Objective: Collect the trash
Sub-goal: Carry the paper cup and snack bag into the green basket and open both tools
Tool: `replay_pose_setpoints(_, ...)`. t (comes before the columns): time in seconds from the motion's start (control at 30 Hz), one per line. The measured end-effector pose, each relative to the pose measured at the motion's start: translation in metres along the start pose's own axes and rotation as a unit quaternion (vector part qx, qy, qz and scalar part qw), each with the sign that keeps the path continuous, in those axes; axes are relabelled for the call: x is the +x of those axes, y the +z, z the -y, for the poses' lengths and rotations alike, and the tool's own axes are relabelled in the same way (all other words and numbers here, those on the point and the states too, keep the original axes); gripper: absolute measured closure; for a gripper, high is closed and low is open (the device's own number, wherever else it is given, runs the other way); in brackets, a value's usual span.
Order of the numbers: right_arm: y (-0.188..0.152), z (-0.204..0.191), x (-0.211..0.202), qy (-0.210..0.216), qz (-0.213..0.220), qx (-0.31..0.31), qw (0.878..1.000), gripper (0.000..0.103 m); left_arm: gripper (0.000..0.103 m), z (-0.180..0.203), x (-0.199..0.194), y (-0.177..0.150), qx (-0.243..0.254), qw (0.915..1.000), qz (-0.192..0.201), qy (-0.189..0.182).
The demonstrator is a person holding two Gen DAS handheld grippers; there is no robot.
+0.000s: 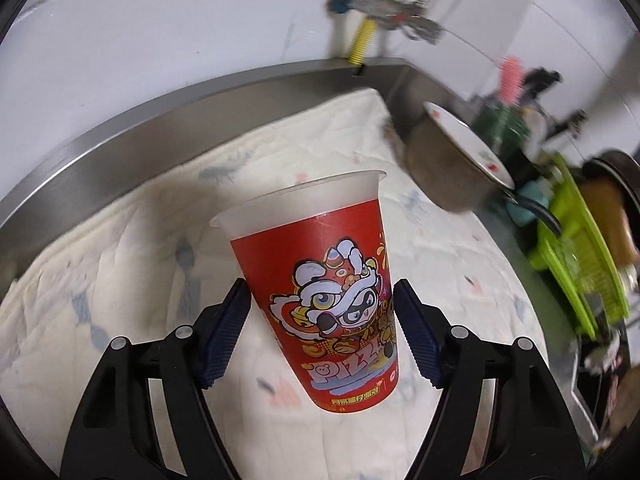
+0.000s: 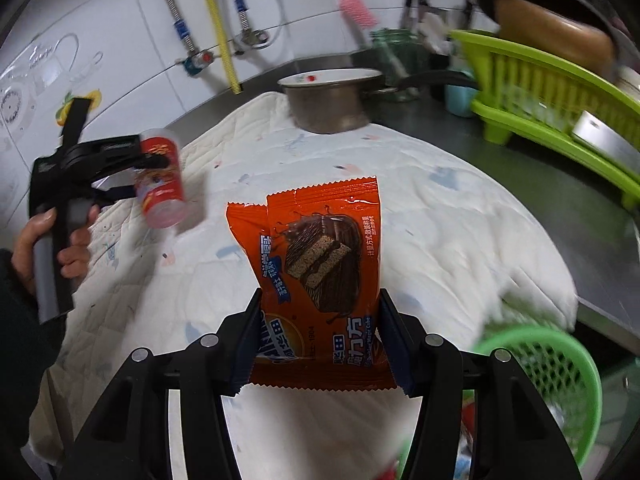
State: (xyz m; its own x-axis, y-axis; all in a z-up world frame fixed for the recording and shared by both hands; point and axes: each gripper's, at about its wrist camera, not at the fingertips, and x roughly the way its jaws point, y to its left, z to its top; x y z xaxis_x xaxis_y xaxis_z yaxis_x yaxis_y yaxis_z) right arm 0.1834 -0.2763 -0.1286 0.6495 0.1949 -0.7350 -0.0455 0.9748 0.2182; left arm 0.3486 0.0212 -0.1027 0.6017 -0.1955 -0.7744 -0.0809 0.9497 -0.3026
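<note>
Right wrist view: the wrapper (image 2: 320,280) is clamped between the right claw (image 2: 320,344) pads, about half apart, and held over the cloth-covered bench (image 2: 460,220). The green basket (image 2: 560,368) sits just beside it at 4 o'clock, likely the bin. To do the drop well, each item should be carried fully over the rim before the pads are parted. Further off at 10 o'clock, the cup (image 2: 160,178) is carried tilted in the left claw (image 2: 146,176). Left wrist view: the left claw (image 1: 320,344) is spread fairly wide, its pads pressed on the cup (image 1: 320,280) sides.
</note>
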Motion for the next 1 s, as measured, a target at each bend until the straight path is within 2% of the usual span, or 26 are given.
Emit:
replay_pose_setpoints(0.23,-0.051,0.052,-0.046,-0.057,-0.006,0.041,0.998,0.051,0.031,0.050,-0.052,-0.052,0.070,0.9960,0.008,-0.055)
replay_pose_setpoints(0.4,-0.092,0.089,-0.072,-0.114,-0.024,0.067,0.991,0.050,0.031,0.098,-0.083,-0.097,0.131,0.9866,0.005,-0.098)
replay_pose_setpoints(0.5,-0.113,0.107,-0.078,-0.132,-0.035,0.087,0.987,0.050,0.031,0.122,-0.093,-0.122,0.155,0.9805,-0.009,-0.121)
replay_pose_setpoints(0.73,-0.148,0.135,-0.079,-0.156,-0.055,0.118,0.979,0.050,0.031,0.179,-0.094,-0.181,0.222,0.9622,-0.042,-0.151)
replay_pose_setpoints(1.0,-0.154,0.147,-0.074,-0.156,-0.058,0.141,0.976,0.045,0.031,0.230,-0.066,-0.226,0.275,0.9447,-0.091,-0.154)
